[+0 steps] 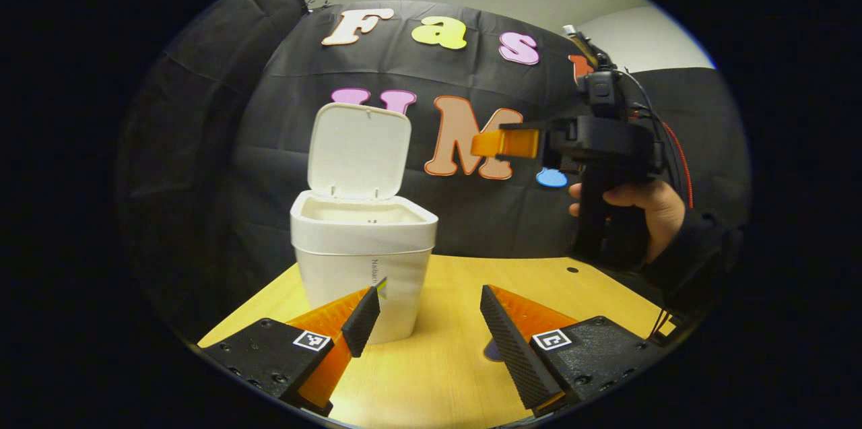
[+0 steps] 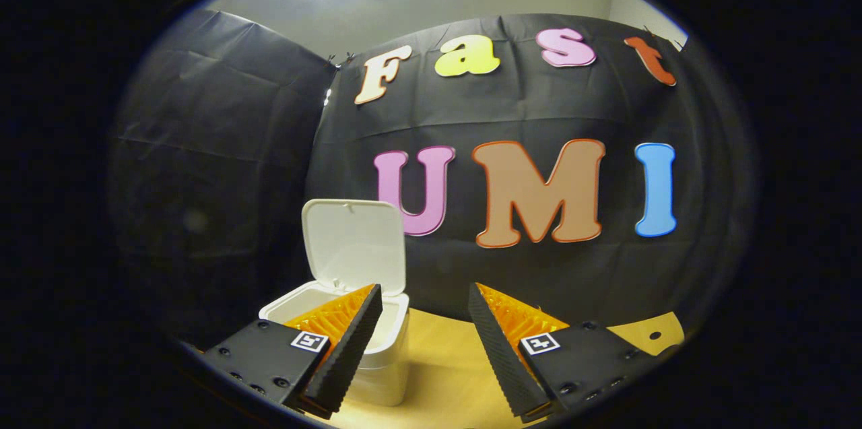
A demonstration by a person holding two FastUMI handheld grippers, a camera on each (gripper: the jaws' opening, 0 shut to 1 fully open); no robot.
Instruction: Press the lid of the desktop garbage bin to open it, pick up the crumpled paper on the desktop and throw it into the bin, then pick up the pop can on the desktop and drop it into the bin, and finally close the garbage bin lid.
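Garbage bin (image 1: 363,260) stands on the yellow wooden desk (image 1: 444,361) in the left gripper view, a white square tub with its lid (image 1: 359,151) swung fully up and standing nearly upright at the back edge, so the pale inside rim is open to the room. The bin sits toward the left part of the desk, just beyond the left gripper (image 1: 427,321), whose jaws are spread apart with nothing between them; the left finger's tip overlaps the bin's lower front wall in the picture, though I cannot tell whether it touches. Farther off and higher up, to the right of the bin, the right gripper (image 1: 502,143) is held in the air by a hand (image 1: 640,203) in a dark sleeve, its fingers pointing left toward the raised lid and well apart from it. From this side angle I cannot tell how its jaws stand. A small dark hole shows in the desk below that hand.

In the right gripper view the bin (image 2: 377,355) sits low and left, its lid (image 2: 353,247) again upright against the black cloth wall. The right gripper (image 2: 424,321) looks down from above desk height, jaws wide apart and empty, the left finger overlapping the bin's open mouth in the picture. The desk (image 2: 444,375) runs bare between the fingers.
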